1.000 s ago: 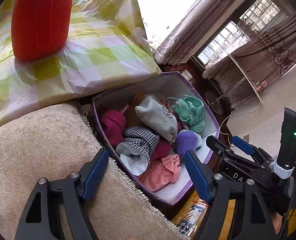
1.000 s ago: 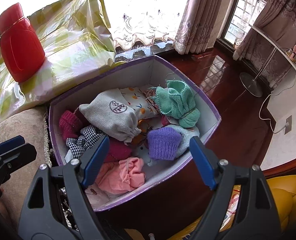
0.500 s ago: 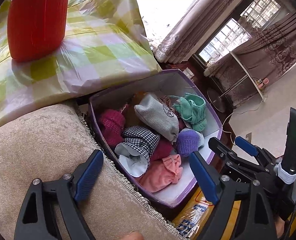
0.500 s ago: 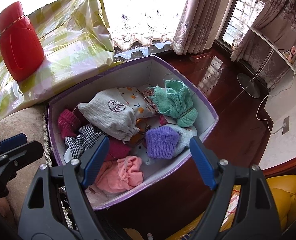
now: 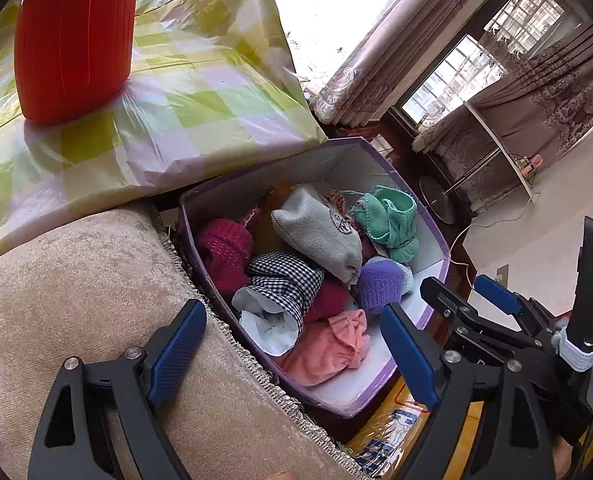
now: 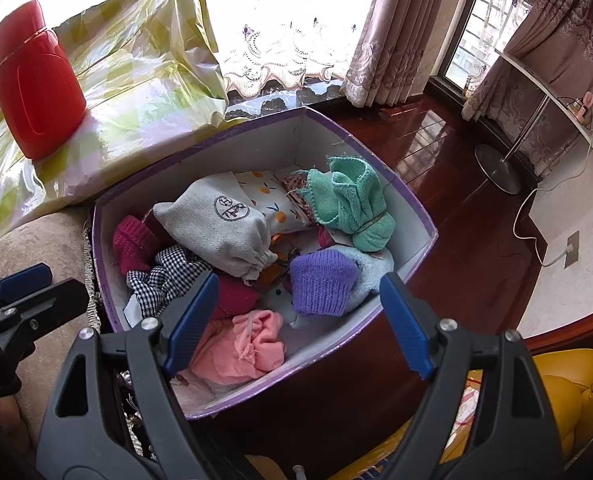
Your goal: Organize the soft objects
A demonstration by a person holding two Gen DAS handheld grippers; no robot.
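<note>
- Nearest, the left tongs (image 5: pixel 292 356) stand wide apart and empty, one pad over the beige cushion (image 5: pixel 76 280), the other over the box's near edge.
- The right tongs (image 6: pixel 298 320) are likewise spread and hold nothing; they hang above the near rim of the purple box (image 6: pixel 412 200).
- In the right wrist view, the box's near corner at 6 o'clock holds a pink cloth (image 6: pixel 244 348), with a checked cloth (image 6: pixel 160 280) at 8 o'clock and a purple knit piece (image 6: pixel 320 284) toward the middle right.
- Mid-box lies a grey drawstring pouch (image 6: pixel 216 220) — the largest item — with a dark red knit piece (image 6: pixel 134 240) at 9 o'clock against the wall.
- Farther in, at 1 o'clock, a green knit piece (image 6: pixel 352 204) sits beside a white cloth with orange dots (image 6: pixel 264 196).
- Beyond the box, at 10 o'clock, a red bottle (image 6: pixel 36 88) stands on a checked plastic-wrapped bundle (image 6: pixel 144 64).
- Judging by this, the gathering looks done — every soft item in view is inside the box, though heaped loosely; any neatening is what remains.
</note>
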